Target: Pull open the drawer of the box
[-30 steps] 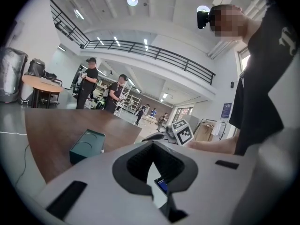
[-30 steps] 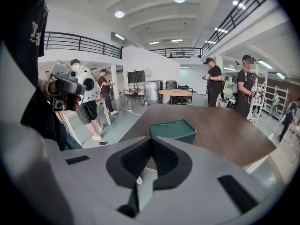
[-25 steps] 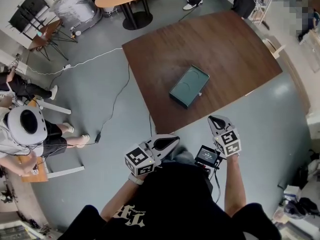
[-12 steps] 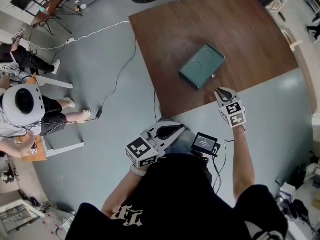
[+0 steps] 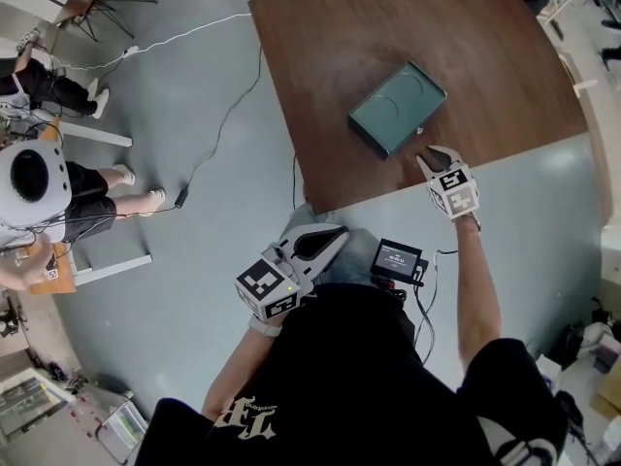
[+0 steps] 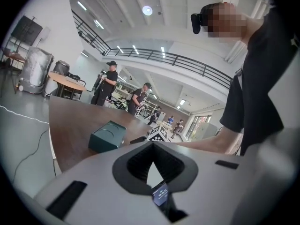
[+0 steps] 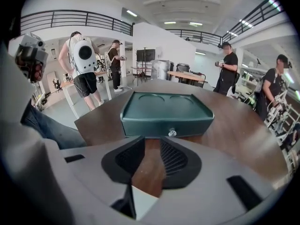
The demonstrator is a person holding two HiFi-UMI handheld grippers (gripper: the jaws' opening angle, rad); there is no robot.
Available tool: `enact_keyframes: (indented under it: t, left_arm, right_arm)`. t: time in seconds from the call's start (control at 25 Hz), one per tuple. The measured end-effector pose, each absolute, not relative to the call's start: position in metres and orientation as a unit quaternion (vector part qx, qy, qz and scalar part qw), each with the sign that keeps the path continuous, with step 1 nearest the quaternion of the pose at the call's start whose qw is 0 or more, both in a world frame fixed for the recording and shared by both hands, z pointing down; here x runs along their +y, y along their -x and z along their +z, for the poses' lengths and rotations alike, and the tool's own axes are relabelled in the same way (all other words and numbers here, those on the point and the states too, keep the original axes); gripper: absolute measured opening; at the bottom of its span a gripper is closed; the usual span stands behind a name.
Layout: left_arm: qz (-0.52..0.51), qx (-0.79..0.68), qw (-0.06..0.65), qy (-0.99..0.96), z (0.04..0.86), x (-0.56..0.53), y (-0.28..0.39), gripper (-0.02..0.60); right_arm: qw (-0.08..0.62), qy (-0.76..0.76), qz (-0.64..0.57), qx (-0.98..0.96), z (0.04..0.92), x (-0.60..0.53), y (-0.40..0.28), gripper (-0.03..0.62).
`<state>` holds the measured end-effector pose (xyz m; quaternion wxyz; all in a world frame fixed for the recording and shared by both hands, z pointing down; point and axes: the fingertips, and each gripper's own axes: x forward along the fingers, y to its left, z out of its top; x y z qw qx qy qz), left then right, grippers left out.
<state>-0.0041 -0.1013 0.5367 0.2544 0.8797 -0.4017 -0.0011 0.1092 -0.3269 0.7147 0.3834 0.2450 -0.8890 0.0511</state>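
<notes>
A dark green box [image 5: 398,108] lies on the brown table [image 5: 485,47], its drawer front with a small silver knob [image 5: 420,131] turned toward me. My right gripper [image 5: 427,153] hovers just short of that knob. Its jaws are opening, with only bare table showing between them. In the right gripper view the box [image 7: 166,108] fills the middle, the knob [image 7: 172,133] sits just beyond my right gripper [image 7: 152,161], and the drawer is closed. My left gripper [image 5: 337,233] stays by my waist off the table, shut and empty; in the left gripper view the box [image 6: 108,136] is off to the left.
A small screen device [image 5: 396,258] hangs at my waist. A cable [image 5: 228,115] runs over the grey floor left of the table. A seated person with a white helmet [image 5: 29,175] is at far left. Other people [image 7: 84,64] stand beyond the table.
My right gripper has moved forward from beside my waist to just in front of the box's knob. The left gripper has stayed near my body.
</notes>
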Motion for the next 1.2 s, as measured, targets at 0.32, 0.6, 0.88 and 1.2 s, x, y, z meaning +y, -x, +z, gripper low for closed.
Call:
enact_keyframes:
  t: [0.32,0.6,0.88,1.2]
  left_arm:
    - [-0.01,-0.408,0.252,-0.877,0.547,-0.113,-0.005,0.005]
    - [-0.015,-0.429,0.252,-0.867,0.552,-0.128,-0.001,0.005]
    - [-0.015,-0.43,0.255,-0.866,0.553,-0.139,0.005,0.005]
    - [-0.019,-0.425,0.258,-0.867,0.552,-0.152,0.009,0.005]
  right_arm:
    - [0.401,-0.25,0.033,-0.881,0.736,-0.359,-0.108,0.075]
    - [0.424,-0.243,0.035,-0.872,0.754,-0.385,-0.104,0.075]
    - [0.428,-0.237,0.033,-0.872,0.761,-0.395,-0.1,0.077]
    - [0.451,-0.223,0.024,-0.864,0.771,-0.399,-0.097,0.054]
